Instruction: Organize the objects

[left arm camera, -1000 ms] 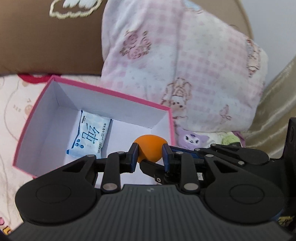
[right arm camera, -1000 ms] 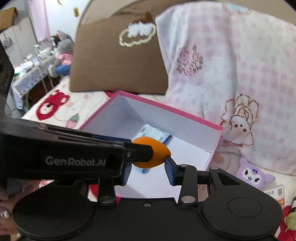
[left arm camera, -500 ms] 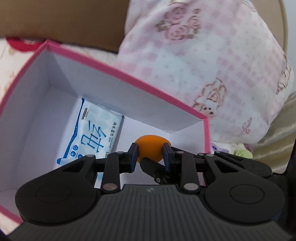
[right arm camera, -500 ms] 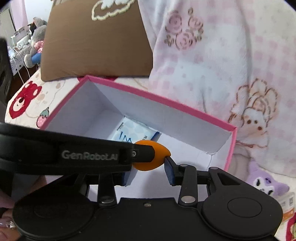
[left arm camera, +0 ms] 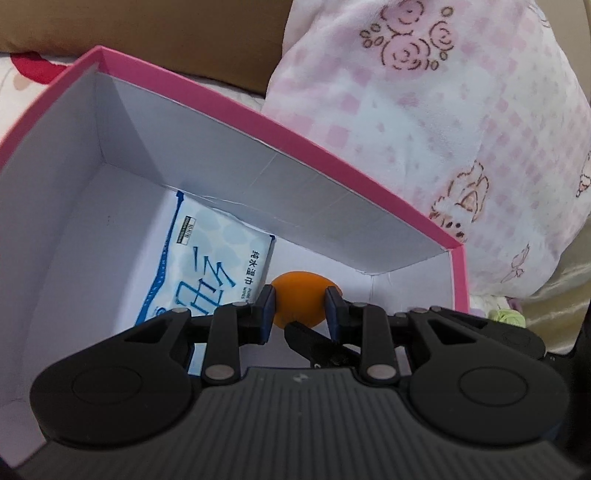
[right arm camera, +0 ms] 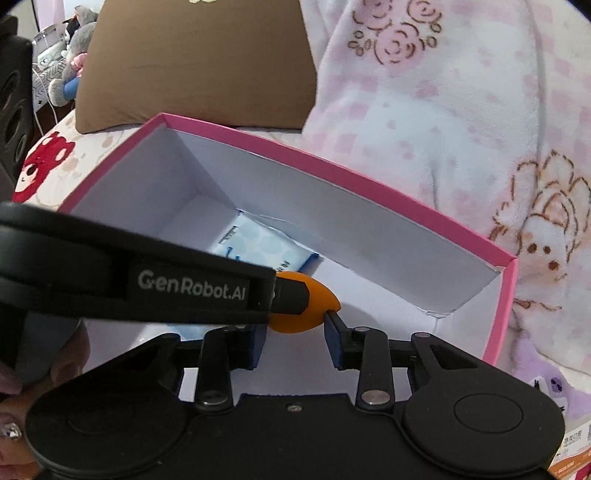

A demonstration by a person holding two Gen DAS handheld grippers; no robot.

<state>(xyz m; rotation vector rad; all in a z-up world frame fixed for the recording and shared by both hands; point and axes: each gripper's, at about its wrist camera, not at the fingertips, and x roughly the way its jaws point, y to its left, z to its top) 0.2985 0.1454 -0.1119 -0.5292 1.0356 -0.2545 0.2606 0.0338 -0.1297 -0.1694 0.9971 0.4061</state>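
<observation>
Closest to me, low in the left wrist view, my left claw [left arm camera: 300,306] is clamped on an orange egg-shaped toy [left arm camera: 300,297], one blue pad pressed on each side of it. In the right wrist view my right claw [right arm camera: 294,325] sits at the bottom centre with the same egg between its fingers. Its jaws have just been closing. The right-hand pad touches the egg's pointed end, but the left claw's black finger crosses in from the left edge and hides the other pad's tip, so I cannot tell whether this claw grips the egg. A bit of my hand [right arm camera: 14,424] shows in the lower left corner of that view. The egg hangs inside the pink box [left arm camera: 295,136], over its white floor and toward the box's right end. Just left of the egg in the left wrist view, a blue and white pack of wet wipes [left arm camera: 207,269] lies flat on the floor against the far wall. Beyond the box's far rim, a pink checked blanket [left arm camera: 443,129] fills the upper right of the frame and a brown cushion [left arm camera: 166,33] the upper left. Farthest off, at the top left of the right wrist view, is a grey plush toy [right arm camera: 77,40].
</observation>
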